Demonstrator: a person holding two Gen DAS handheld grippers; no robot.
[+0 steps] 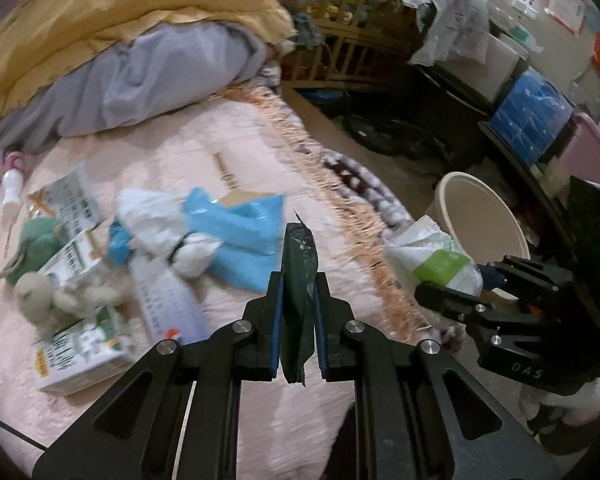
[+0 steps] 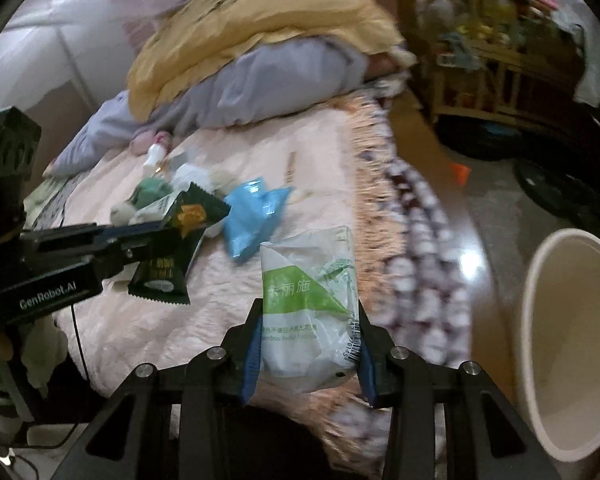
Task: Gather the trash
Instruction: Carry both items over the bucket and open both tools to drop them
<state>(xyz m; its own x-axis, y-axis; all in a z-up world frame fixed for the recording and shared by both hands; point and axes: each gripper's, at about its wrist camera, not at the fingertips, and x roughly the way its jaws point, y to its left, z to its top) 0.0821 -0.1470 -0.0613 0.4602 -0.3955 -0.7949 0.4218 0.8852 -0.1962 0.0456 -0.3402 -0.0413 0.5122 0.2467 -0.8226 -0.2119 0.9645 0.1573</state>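
Note:
My left gripper (image 1: 298, 276) is shut on a dark green snack wrapper (image 1: 298, 280), held edge-on above the pink bed; the wrapper also shows in the right wrist view (image 2: 172, 256). My right gripper (image 2: 308, 320) is shut on a clear plastic tissue wrapper with a green label (image 2: 308, 300), held over the bed's fringed edge; the wrapper also shows in the left wrist view (image 1: 436, 264). A beige trash bin (image 2: 572, 340) stands on the floor to the right of the bed, beside my right gripper; it also shows in the left wrist view (image 1: 480, 216).
On the bed lie blue plastic packets (image 1: 236, 232), a white knotted bag (image 1: 168, 232), small cartons (image 1: 80, 352), a plush toy (image 1: 40, 288) and a small bottle (image 1: 10, 188). Yellow and grey bedding (image 1: 140, 60) is piled behind. A wooden crib (image 2: 492, 52) and storage boxes (image 1: 532, 116) stand beyond.

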